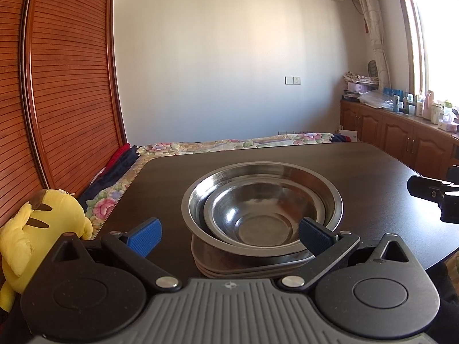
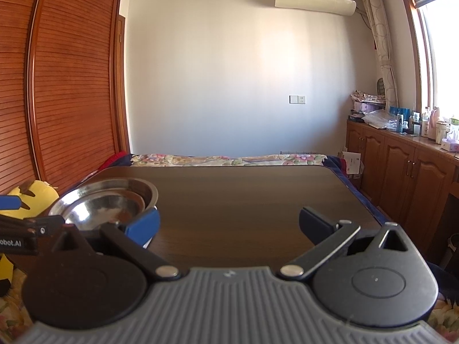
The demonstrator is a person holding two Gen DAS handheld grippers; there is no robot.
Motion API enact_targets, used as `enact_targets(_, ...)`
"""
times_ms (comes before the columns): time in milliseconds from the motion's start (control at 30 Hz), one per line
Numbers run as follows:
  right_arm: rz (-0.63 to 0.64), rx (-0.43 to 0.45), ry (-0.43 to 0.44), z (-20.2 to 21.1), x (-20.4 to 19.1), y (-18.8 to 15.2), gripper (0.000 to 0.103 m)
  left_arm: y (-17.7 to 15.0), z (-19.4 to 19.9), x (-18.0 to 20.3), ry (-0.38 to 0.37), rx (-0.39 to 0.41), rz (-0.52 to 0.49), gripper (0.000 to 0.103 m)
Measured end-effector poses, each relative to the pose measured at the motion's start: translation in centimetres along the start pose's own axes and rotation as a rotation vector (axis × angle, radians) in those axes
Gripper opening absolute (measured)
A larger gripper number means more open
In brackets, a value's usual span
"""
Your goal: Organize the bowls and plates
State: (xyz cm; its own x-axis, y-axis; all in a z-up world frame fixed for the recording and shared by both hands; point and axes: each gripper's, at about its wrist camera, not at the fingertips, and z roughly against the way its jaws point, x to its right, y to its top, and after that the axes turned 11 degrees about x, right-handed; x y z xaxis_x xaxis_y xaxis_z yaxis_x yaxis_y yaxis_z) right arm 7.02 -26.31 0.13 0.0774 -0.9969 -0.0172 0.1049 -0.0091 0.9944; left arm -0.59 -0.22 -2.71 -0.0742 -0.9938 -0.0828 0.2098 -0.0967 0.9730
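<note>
Your left tongs [image 1: 229, 236] sit nearest the lens, their blue-padded fingers [image 1: 145, 236] spread wide apart and holding nothing. Between them, just past the fingertips, you see the stack: a smaller steel bowl [image 1: 258, 220] nested inside a larger steel bowl [image 1: 330, 197], both upright, resting on a pile of flat plates [image 1: 246, 266] whose edges show under the bowls' near side. How many plates lie there is hard to tell. The right finger pad overlaps the near rim of the bowls in this view, though you cannot tell whether it touches. The stack stands on the dark wooden table [image 1: 373, 229], toward its near edge.

At the far right of the left wrist view, part of your right tongs [image 1: 430, 193] pokes in over the table, well apart from the bowls.

From the right wrist view, your right tongs [image 2: 228, 225] are likewise spread open and empty, hovering over bare table [image 2: 243, 200]. The nested bowls [image 2: 114, 200] sit to their left, partly hidden behind the left blue pad, with a piece of the left tongs [image 2: 28, 226] showing at the frame's left edge.

A yellow plush toy [image 1: 43, 229] lies left of the table, on a floral bedspread [image 1: 200, 144] that extends beyond the table's far edge. A slatted wooden wardrobe [image 1: 66, 86] stands on the left, and wooden cabinets [image 1: 401, 134] carrying bottles run along the right under the window.
</note>
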Motion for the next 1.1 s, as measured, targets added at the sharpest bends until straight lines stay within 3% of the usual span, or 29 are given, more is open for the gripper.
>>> enact_targets(1100,-0.007,-0.005,0.003,0.10,0.05,0.11,0.103,0.12,0.16,-0.07,0.001,0.000,0.003,0.103)
